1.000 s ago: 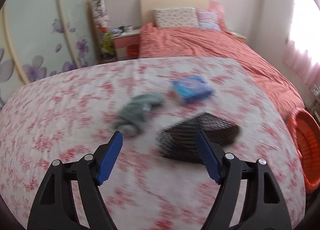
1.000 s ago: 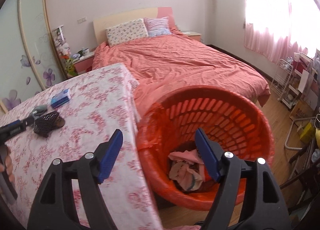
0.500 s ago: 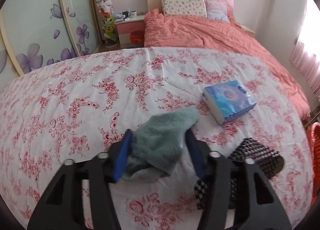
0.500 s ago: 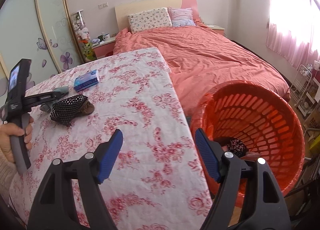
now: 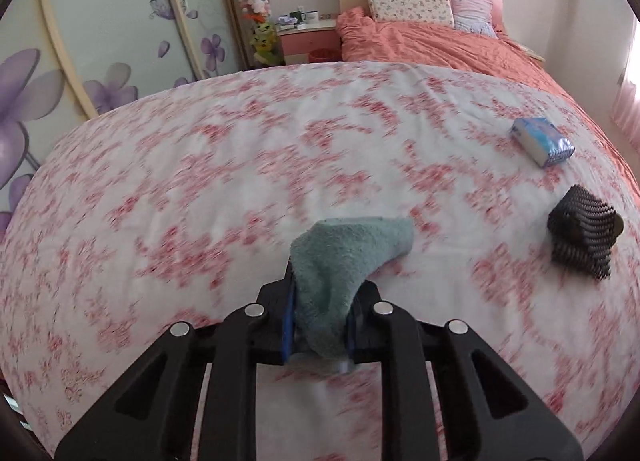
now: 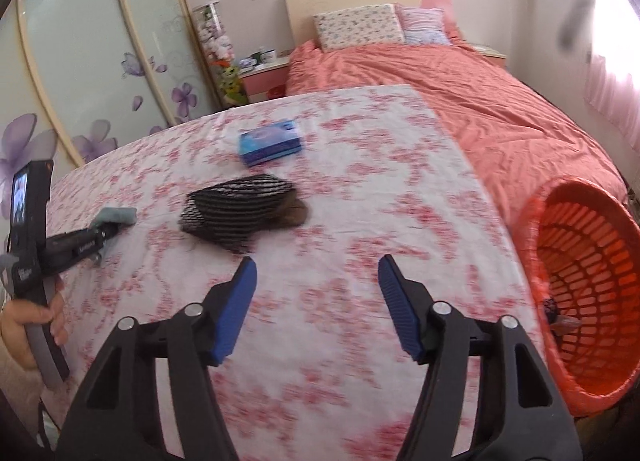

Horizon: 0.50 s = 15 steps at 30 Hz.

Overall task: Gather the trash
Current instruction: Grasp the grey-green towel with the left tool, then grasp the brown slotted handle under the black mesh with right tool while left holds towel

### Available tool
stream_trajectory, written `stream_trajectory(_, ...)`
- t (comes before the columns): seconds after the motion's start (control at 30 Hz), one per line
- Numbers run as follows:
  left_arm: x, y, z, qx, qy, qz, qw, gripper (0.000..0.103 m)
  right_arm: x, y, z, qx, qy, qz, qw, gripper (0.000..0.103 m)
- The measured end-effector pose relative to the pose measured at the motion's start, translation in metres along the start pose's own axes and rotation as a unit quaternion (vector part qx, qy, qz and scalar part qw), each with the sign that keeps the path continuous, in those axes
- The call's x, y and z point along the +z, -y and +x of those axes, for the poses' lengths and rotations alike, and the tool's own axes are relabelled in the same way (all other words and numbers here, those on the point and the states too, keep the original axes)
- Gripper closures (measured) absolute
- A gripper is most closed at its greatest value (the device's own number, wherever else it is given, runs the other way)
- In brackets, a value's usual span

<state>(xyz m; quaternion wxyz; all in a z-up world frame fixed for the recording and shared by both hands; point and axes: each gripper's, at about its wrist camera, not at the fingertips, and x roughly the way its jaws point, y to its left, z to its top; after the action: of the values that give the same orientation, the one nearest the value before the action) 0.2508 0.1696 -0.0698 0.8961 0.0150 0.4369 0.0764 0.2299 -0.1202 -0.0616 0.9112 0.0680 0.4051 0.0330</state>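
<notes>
Left gripper (image 5: 318,325) closing, pinching grey-green cloth (image 5: 352,245) on floral tablecloth (image 5: 240,165). Right gripper (image 6: 316,301) closing, empty, near dark mesh thing (image 6: 240,209), maybe a slipper.

A white tablecloth (image 5: 240,189) printed with small red flowers covers the table. On it lie a grey-green terry cloth (image 5: 352,257), a black mesh item (image 6: 240,213) over something brown, and a tissue pack (image 6: 270,142) in blue and white. Both grippers are black with blue pads (image 6: 236,309). At the right stands an orange-red slotted basket (image 6: 592,301). The bed (image 6: 480,101) has a salmon-pink cover, one white pillow (image 6: 358,27) with tiny flowers and one pale striped pillow (image 6: 426,25). The wardrobe doors (image 5: 112,41) are pale green with purple flowers.
</notes>
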Motion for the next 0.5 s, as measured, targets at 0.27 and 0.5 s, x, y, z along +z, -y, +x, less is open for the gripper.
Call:
stream_trajectory(0.27,-0.005,-0.006,-0.006,0.0,0.006,-0.011,0.9999,0.082,0.018,-0.055,0.036,0.004,-0.014,-0.024,1.0,0.062)
stream_trajectory(0.5,-0.004,-0.012,-0.002,-0.01,0.005,-0.018,0.9998,0.081,0.023,-0.071,0.067,-0.032,-0.043,-0.045,0.998,0.081)
